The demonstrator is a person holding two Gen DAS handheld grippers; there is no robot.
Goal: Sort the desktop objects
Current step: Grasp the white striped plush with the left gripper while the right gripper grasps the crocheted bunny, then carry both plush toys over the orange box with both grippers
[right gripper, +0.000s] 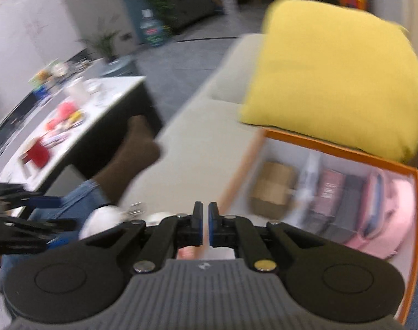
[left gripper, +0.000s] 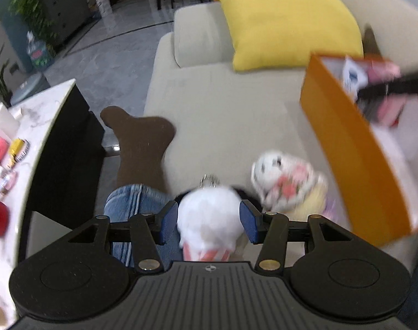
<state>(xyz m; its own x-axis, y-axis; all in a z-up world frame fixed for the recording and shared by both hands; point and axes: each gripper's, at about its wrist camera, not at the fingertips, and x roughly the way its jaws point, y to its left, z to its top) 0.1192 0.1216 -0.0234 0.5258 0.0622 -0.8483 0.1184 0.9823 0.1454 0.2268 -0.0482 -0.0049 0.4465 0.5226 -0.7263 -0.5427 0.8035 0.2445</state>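
Your left gripper [left gripper: 209, 221] gripped a fluffy white pompom [left gripper: 209, 214], its blue pads [left gripper: 169, 221] pressed against each side of the fur, with a metal ring [left gripper: 209, 179] sticking out of the far end. It hung above your lap at the front edge of the sofa [left gripper: 222, 110]. Your right gripper [right gripper: 205, 224] was empty, its fingers drawn almost together with only a thin gap.

The orange box [left gripper: 354, 148] sat on the sofa seat near its right end, in front of the yellow cushion [left gripper: 285, 19], with books and pink items already inside. A second soft toy [left gripper: 285, 184] lay on the seat beside the box's near wall.

Both views were blurred. To do this step well, you probably needed to carry the pompom clear over the box's near wall, find an unfilled spot and release low.
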